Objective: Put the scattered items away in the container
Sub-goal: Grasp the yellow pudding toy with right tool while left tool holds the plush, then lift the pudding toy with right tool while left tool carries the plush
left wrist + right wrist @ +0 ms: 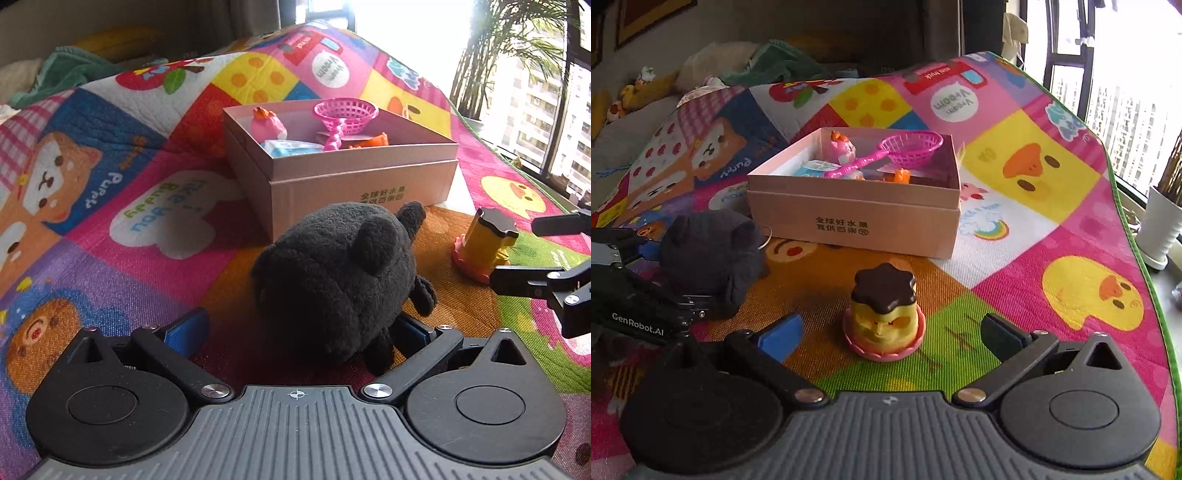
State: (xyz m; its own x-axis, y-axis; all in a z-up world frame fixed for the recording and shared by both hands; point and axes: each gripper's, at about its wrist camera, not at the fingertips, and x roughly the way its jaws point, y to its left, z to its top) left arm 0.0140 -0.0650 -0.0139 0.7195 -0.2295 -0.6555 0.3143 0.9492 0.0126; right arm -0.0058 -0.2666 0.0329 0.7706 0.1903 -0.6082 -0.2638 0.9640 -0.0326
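Now left gripper [295,332] jaws wide around black plush [340,280]; right gripper [890,336] likewise around pudding toy [884,314].

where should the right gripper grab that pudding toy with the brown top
Grip the yellow body of the pudding toy, between the brown star-shaped cap and the pink frilled base, coming in level from the near side. It stands upright on the mat, already centred between the right gripper's open fingers; the cap overhangs, so it would likely resist slipping.

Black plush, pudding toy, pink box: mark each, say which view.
Black plush [332,280]: left wrist view, middle of its furry body.
Pudding toy [884,314]: right wrist view, yellow body under the brown cap.
Pink box [857,218]: right wrist view, front wall near the print.
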